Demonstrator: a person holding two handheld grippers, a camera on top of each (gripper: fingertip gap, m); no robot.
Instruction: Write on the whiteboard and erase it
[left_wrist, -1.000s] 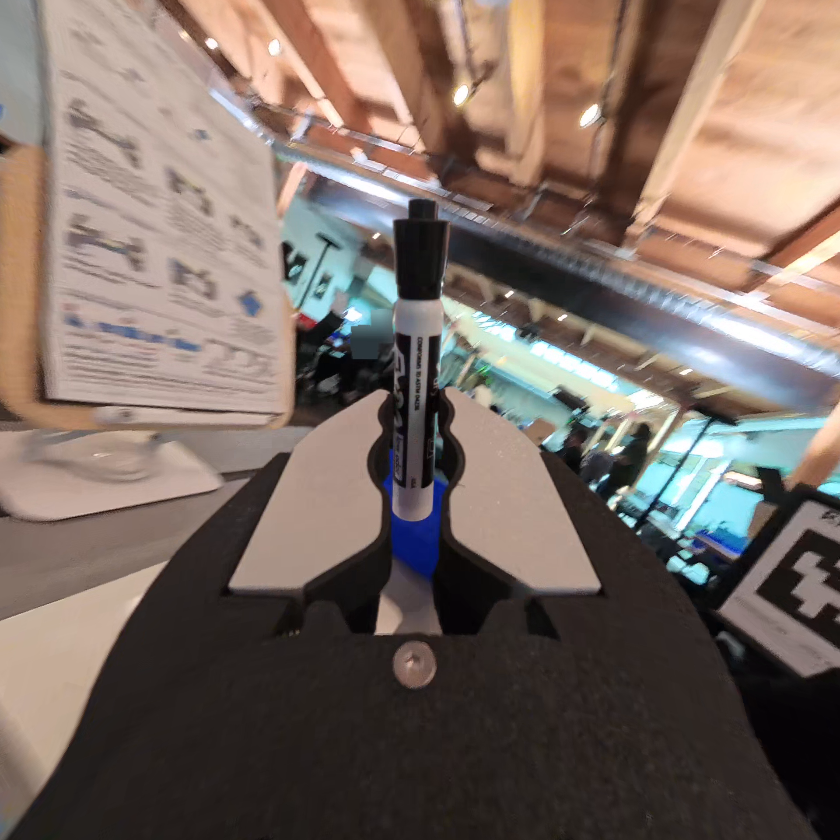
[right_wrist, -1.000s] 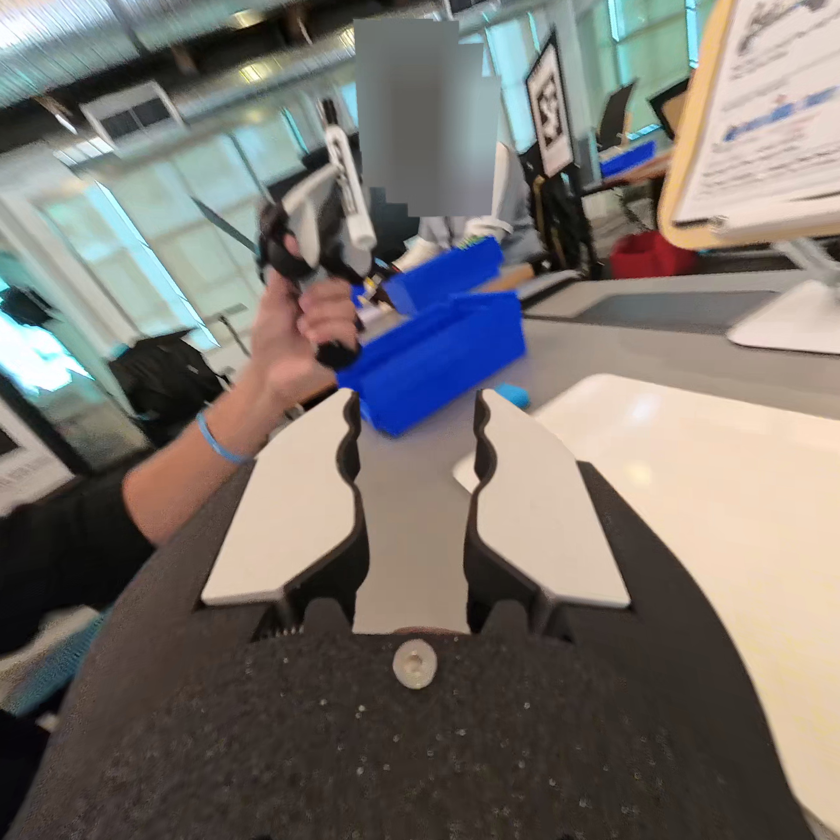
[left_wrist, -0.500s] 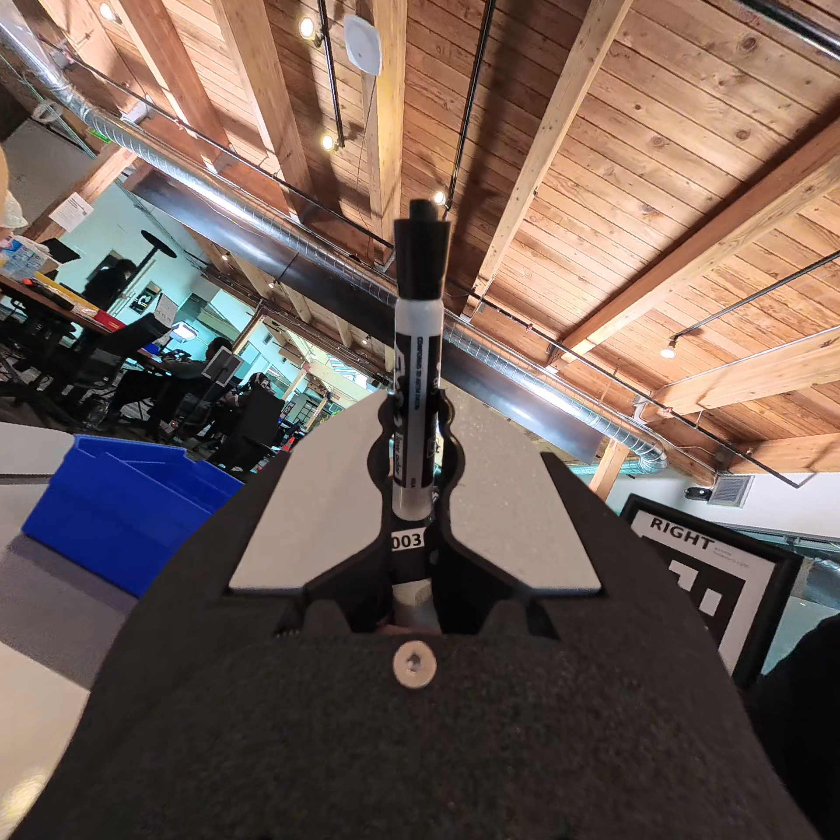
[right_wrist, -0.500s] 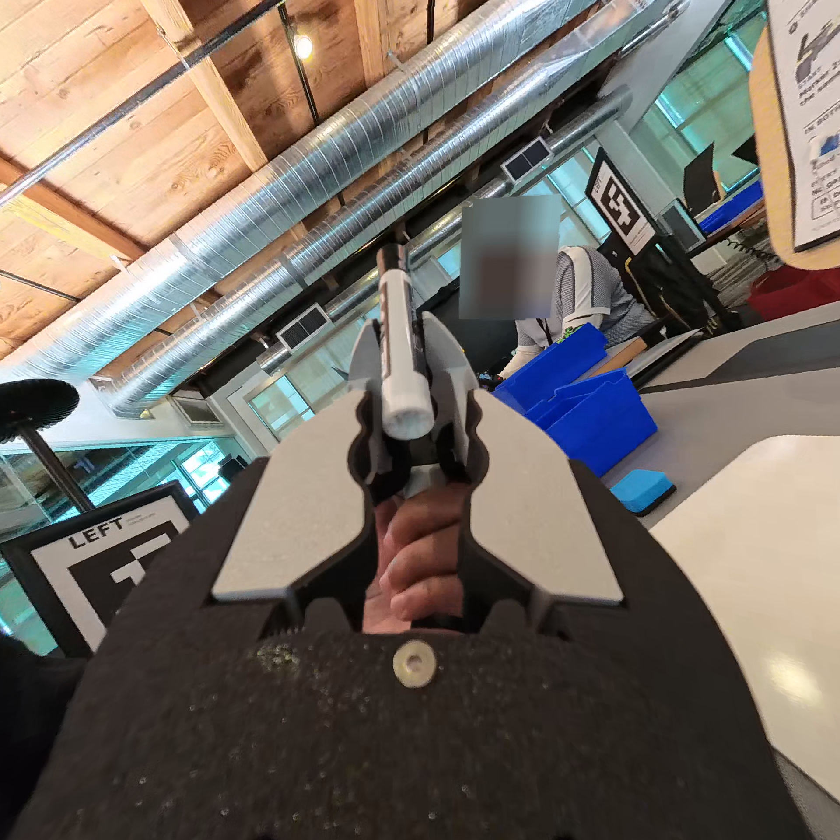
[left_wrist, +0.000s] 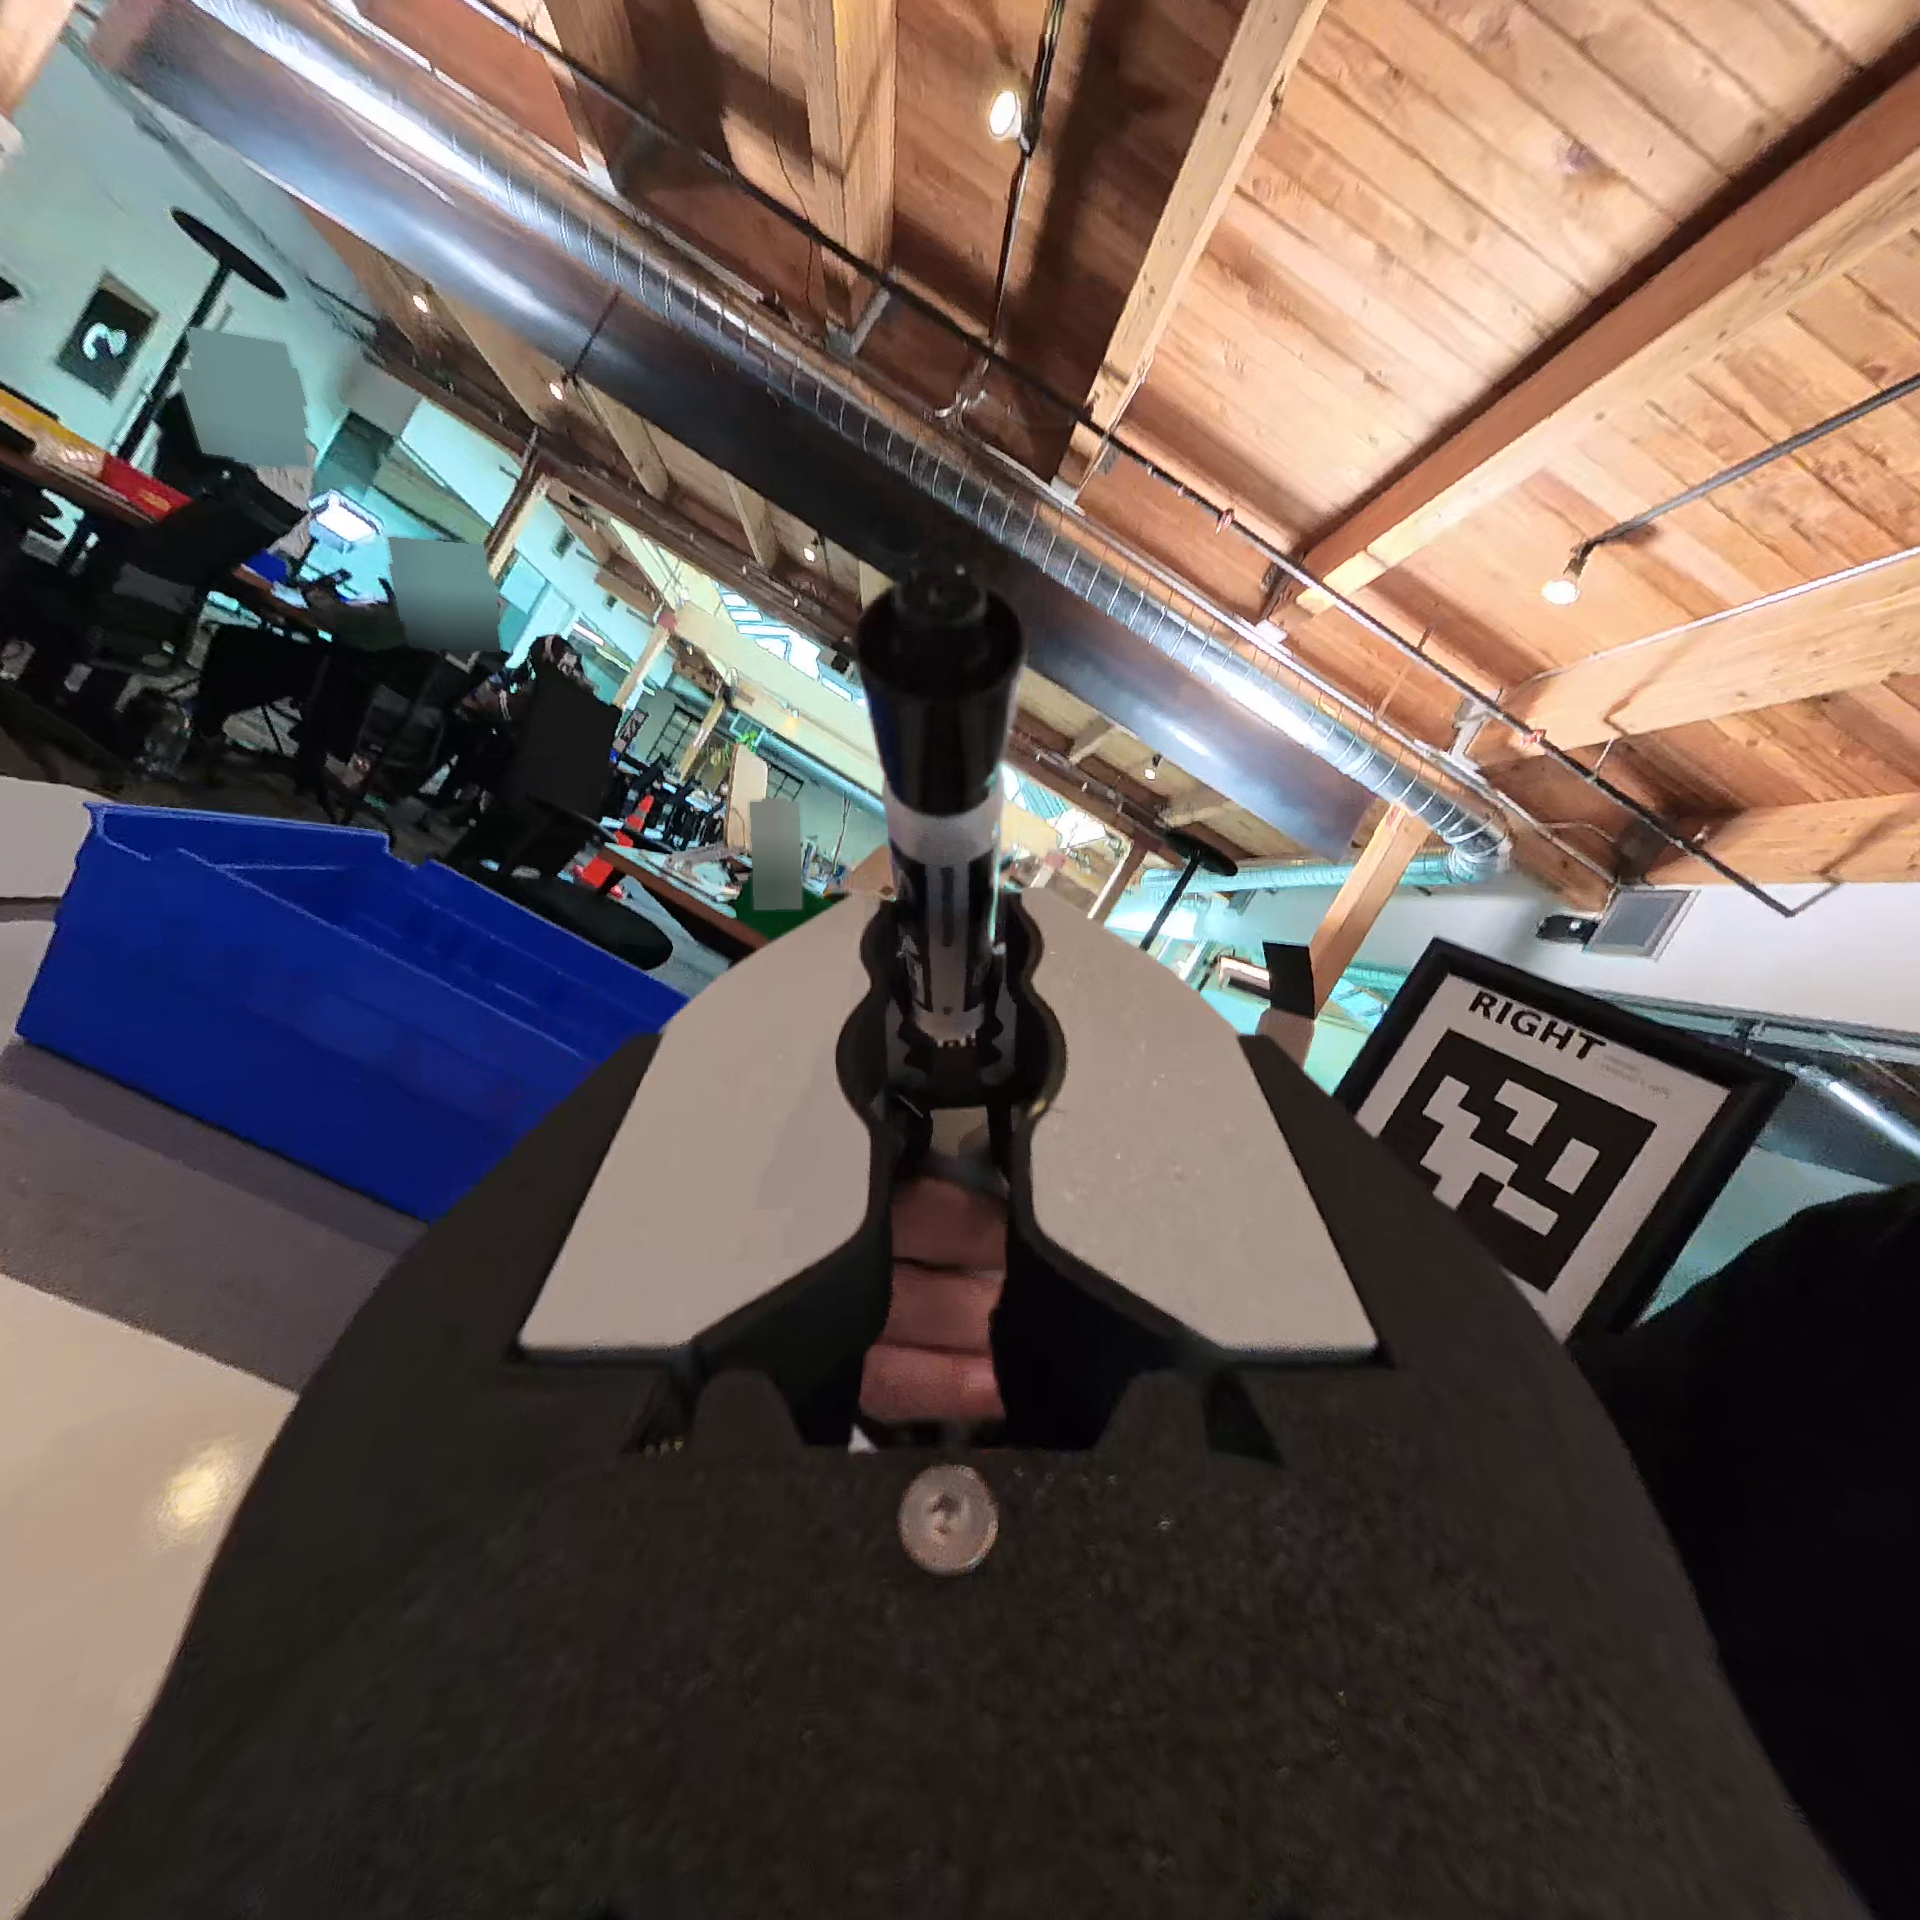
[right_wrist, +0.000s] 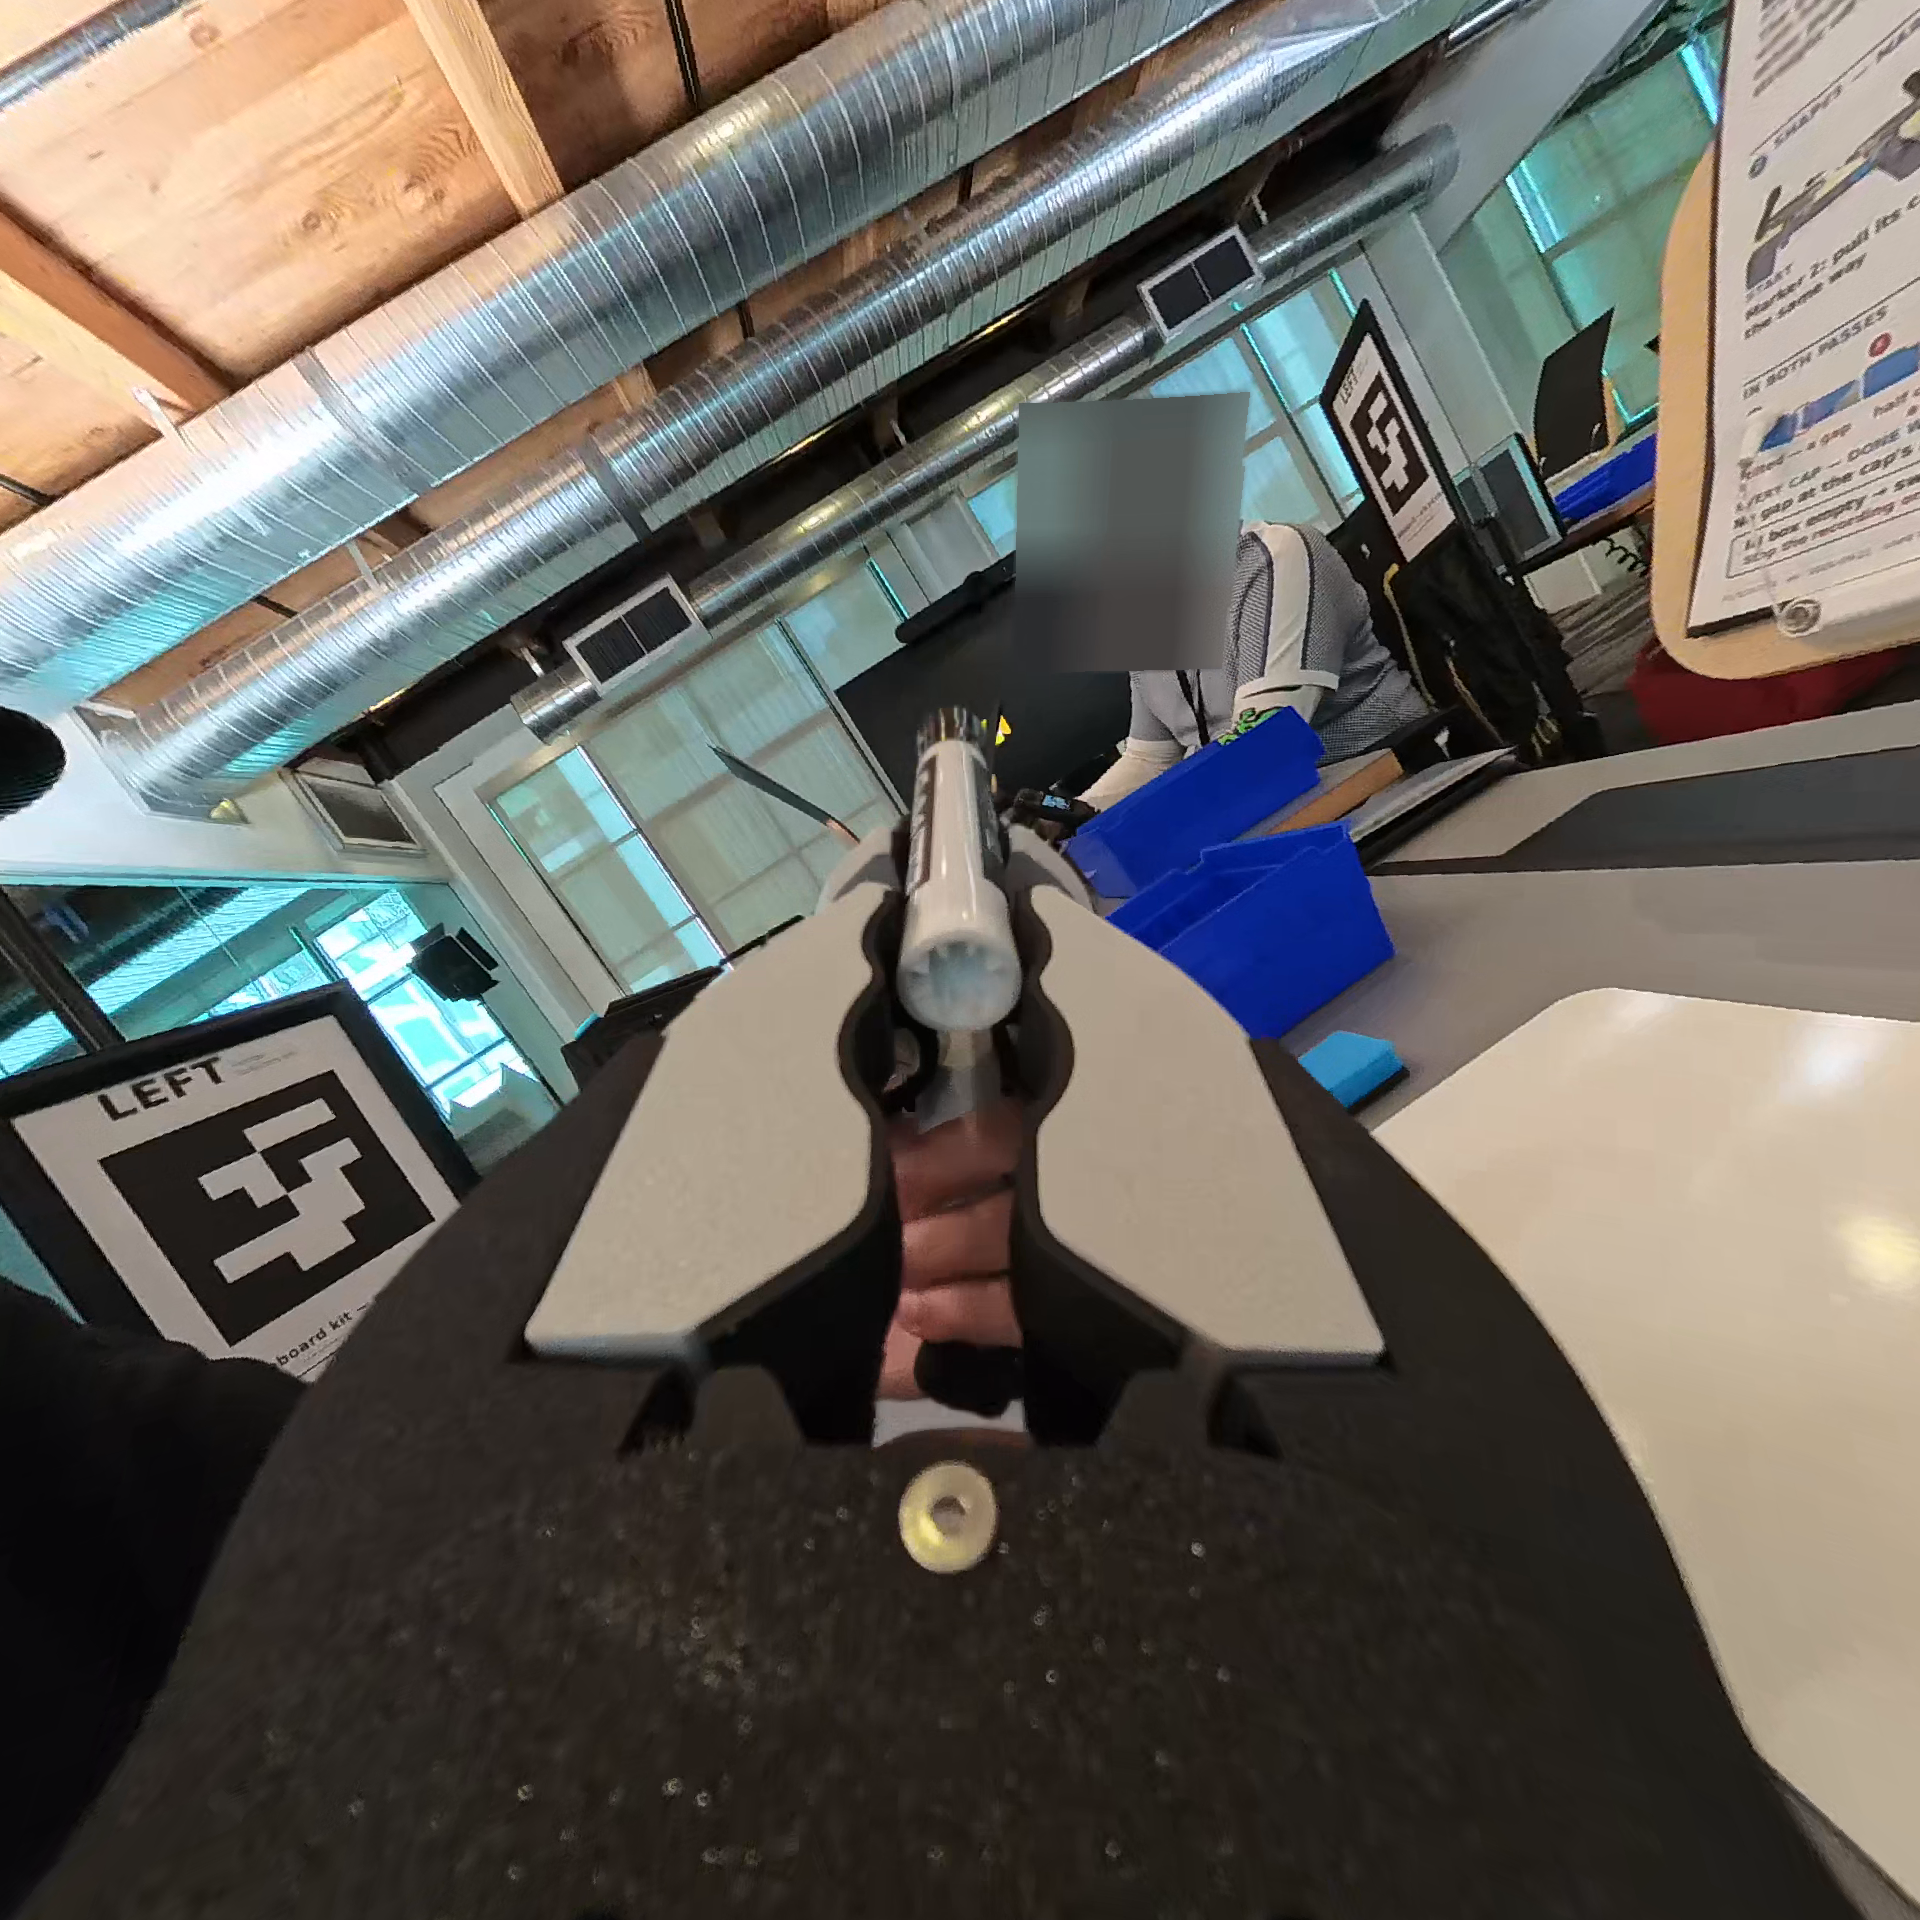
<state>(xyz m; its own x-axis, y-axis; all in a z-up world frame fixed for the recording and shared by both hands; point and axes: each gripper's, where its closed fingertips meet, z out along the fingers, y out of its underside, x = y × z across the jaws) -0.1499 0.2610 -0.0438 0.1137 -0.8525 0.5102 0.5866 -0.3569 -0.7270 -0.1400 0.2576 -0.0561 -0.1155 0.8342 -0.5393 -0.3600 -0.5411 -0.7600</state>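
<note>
While the left gripper (left_wrist: 951, 961) clamps the marker (left_wrist: 940, 769) upright above the whiteboard (left_wrist: 94, 1455), the right gripper (right_wrist: 951, 940) closes around its white barrel end; black cap on.

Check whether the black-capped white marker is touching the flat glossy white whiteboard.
Apart. The right wrist view shows the marker raised in the air, well clear of the whiteboard lying on the grey table at lower right.
</note>
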